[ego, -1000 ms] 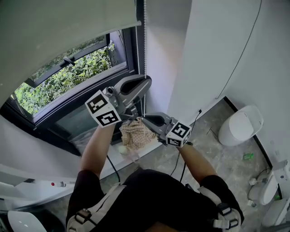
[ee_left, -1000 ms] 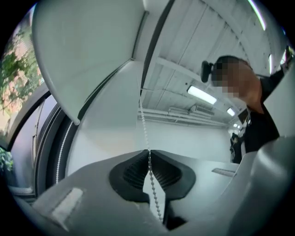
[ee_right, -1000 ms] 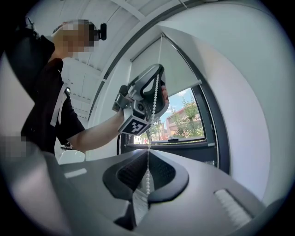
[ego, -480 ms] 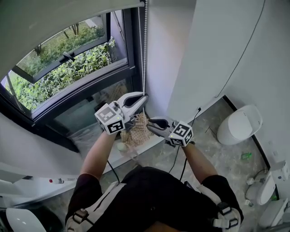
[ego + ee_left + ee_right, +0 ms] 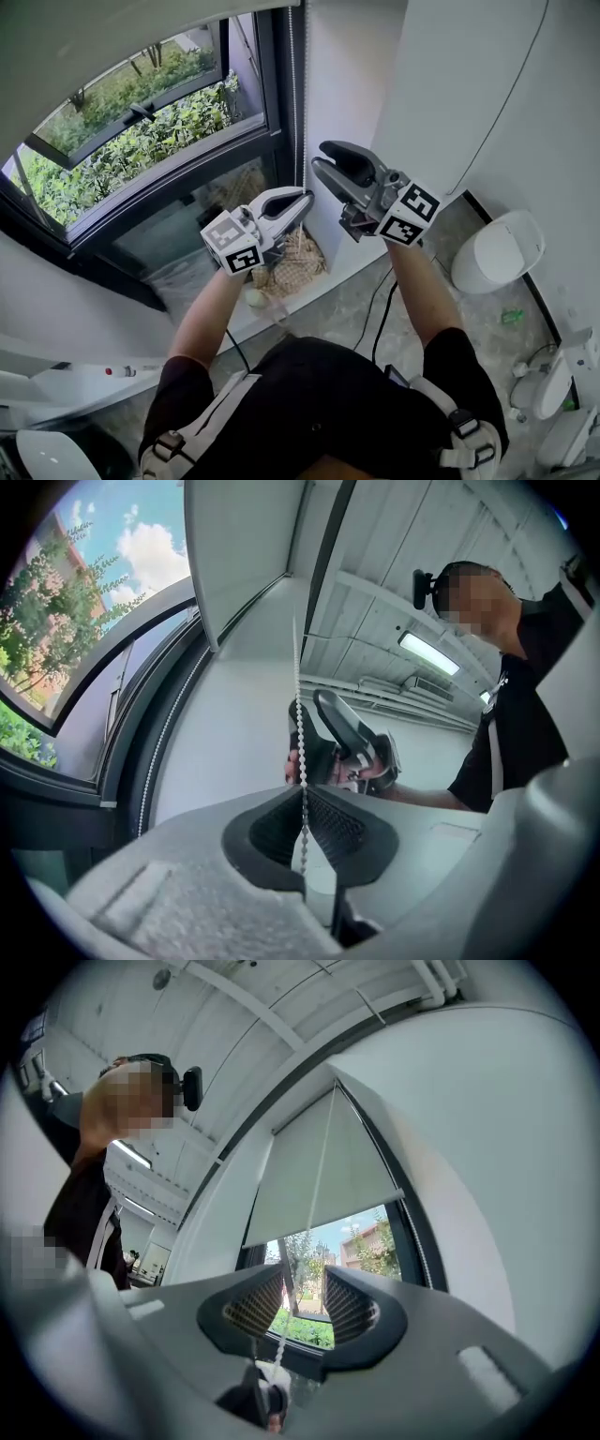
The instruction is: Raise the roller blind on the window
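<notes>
The pale roller blind hangs over the upper part of the window; it also shows in the right gripper view as the blind. A white bead chain drops along the dark window frame. My left gripper is shut on that chain, and the left gripper view shows the chain pinched between the jaws of the left gripper. My right gripper sits above the left one, close beside the chain. Its jaws have just been opening. The chain runs loosely between the jaws of the right gripper, and the pads do not press it.
A white wall corner stands right of the chain. Below the window lie a woven basket and a pale ball. A white toilet stands at the right, and a cable trails across the stone floor.
The left gripper came down with the chain and the blind's lower edge went up. The right gripper rose from below the left gripper to above it, and its jaws spread apart.
</notes>
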The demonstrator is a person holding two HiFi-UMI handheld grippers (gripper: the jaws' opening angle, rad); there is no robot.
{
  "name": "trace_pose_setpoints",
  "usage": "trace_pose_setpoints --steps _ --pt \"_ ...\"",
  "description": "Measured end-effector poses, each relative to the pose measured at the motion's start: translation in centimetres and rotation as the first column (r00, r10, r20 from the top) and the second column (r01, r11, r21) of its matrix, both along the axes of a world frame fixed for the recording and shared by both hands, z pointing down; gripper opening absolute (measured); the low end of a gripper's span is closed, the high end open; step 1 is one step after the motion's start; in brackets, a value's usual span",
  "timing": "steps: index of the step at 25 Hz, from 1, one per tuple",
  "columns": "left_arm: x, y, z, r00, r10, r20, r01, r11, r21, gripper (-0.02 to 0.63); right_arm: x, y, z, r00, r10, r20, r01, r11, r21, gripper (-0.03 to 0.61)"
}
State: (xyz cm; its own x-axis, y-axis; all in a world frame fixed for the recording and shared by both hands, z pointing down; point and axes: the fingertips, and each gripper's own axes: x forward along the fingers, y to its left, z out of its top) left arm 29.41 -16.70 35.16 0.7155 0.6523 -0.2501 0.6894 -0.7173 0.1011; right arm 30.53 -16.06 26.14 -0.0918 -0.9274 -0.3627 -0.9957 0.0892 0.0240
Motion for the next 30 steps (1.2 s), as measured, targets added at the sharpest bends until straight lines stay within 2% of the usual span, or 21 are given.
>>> trace_pose_setpoints --steps 7,10,11,16,18,21,23,25,27,30 --pt "-0.8 0.4 -0.1 1.000 0.001 -0.002 -0.001 1.000 -0.003 0.014 -1.2 -2.9 -5.2 0.996 -0.043 -0.075 0.047 0.998 0.043 0.124" --pt "-0.5 -0.1 0.1 1.000 -0.014 -0.015 0.014 1.000 0.020 0.014 -1.3 -3.3 -6.1 0.996 -0.039 -0.080 0.045 0.996 0.073 0.069" --pt "-0.5 -0.3 0.2 1.000 -0.016 -0.015 0.017 1.000 0.020 0.014 -1.2 -3.4 -6.2 0.996 -0.034 -0.082 0.040 0.996 0.081 0.033" --pt "-0.8 -1.2 0.5 1.000 -0.030 -0.009 0.030 1.000 0.004 0.014 -1.3 -3.2 -5.9 0.995 0.004 -0.096 0.007 0.993 0.114 0.017" --pt "-0.4 -1.4 1.5 0.999 -0.034 0.007 0.034 0.999 0.025 0.015 -1.4 -3.5 -5.1 0.994 0.018 -0.112 -0.008 0.996 0.087 0.015" --pt "0.2 -1.4 4.9 0.996 -0.044 0.083 0.037 0.997 0.074 0.015 -1.2 -4.3 -1.9 0.989 0.043 -0.145 -0.045 0.999 -0.007 0.015" --pt "0.4 -1.1 8.9 0.985 -0.049 0.166 0.029 0.992 0.126 0.015 -1.0 -4.5 2.0 0.987 0.051 -0.149 -0.064 0.994 -0.085 0.015" --pt "0.1 -0.3 14.4 0.959 -0.044 0.278 -0.012 0.981 0.196 0.015 -1.1 -4.6 7.5 0.989 0.039 -0.146 -0.067 0.979 -0.192 0.014" --pt "-1.1 0.8 19.8 0.921 -0.015 0.390 -0.088 0.966 0.245 0.015 -1.6 -4.3 13.3 0.992 0.012 -0.129 -0.050 0.955 -0.291 0.015" --pt "-3.2 2.1 24.1 0.886 0.032 0.463 -0.171 0.950 0.262 0.027 -1.7 -3.2 17.6 0.999 0.012 -0.040 -0.024 0.947 -0.321 0.015"
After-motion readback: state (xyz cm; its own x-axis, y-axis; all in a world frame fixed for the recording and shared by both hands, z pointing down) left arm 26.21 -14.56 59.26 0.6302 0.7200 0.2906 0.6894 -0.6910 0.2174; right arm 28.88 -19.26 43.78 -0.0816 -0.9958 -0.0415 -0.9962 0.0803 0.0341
